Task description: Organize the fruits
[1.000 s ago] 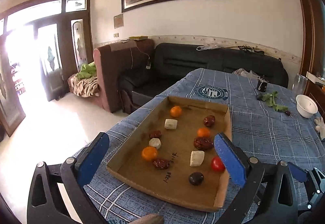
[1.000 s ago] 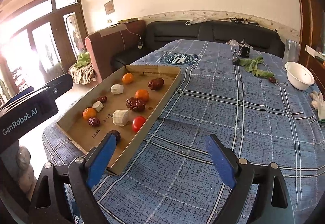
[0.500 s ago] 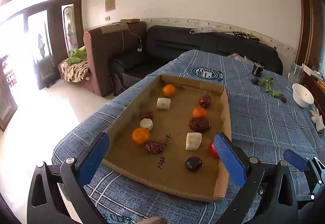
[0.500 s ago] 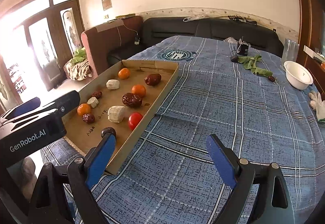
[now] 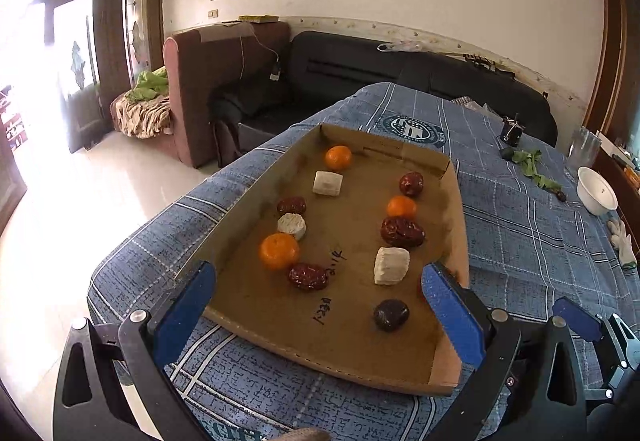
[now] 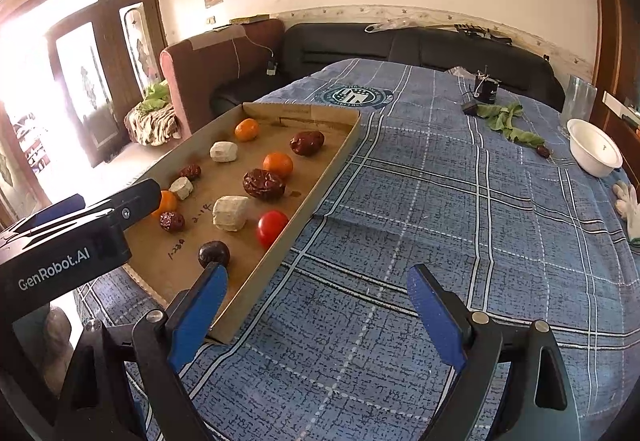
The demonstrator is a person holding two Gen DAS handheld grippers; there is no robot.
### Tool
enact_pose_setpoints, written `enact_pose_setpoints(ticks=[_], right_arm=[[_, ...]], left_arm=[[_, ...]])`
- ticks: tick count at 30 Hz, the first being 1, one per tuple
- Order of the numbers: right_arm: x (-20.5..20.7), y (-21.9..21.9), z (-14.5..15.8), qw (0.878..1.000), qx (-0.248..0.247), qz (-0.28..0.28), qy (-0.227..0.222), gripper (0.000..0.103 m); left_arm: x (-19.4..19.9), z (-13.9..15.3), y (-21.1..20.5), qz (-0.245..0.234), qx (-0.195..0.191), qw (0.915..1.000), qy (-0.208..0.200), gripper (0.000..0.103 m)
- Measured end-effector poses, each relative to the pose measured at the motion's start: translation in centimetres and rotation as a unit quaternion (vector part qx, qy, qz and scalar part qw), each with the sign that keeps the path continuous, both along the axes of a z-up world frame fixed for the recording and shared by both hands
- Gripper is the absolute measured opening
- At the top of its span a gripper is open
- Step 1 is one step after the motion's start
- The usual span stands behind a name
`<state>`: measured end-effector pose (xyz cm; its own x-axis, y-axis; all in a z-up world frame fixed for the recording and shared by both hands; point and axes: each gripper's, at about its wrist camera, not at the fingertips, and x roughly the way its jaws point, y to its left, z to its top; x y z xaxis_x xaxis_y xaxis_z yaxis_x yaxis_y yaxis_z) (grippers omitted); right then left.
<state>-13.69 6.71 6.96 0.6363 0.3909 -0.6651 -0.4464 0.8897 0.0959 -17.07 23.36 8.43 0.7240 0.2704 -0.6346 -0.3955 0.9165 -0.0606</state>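
A shallow cardboard tray (image 5: 456, 201) (image 6: 320, 177) lies on the blue plaid tablecloth. It holds oranges (image 5: 279, 251) (image 6: 278, 164), red dates (image 5: 402, 231) (image 6: 264, 183), white chunks (image 5: 391, 265) (image 6: 231, 212), a dark plum (image 5: 391, 315) (image 6: 214, 253) and a red tomato (image 6: 272, 227). My left gripper (image 5: 318, 307) is open and empty above the tray's near end. My right gripper (image 6: 316, 307) is open and empty over the cloth, just right of the tray. The tomato is mostly hidden behind the right finger in the left wrist view.
A white bowl (image 6: 594, 151) (image 5: 597, 191), green leaves (image 6: 506, 121) with a loose date (image 6: 543, 151), a small black device (image 6: 486, 89), a glass (image 6: 580, 101) and a white glove (image 6: 628, 201) sit at the table's far right. Sofas stand behind the table.
Both grippers have moved forward and lower toward the tray, which looks larger now. Both stay open and empty. The fruits have not moved.
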Motion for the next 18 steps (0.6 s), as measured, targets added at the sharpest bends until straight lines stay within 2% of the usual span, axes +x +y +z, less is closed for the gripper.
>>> enact_pose_setpoints(ticks=[18], right_arm=[[0.39,0.35,0.03,1.000,-0.002,0.005,0.006,0.095]], left_arm=[[0.50,-0.14,0.79,0.000,-0.010,0.9998,0.017,0.103]])
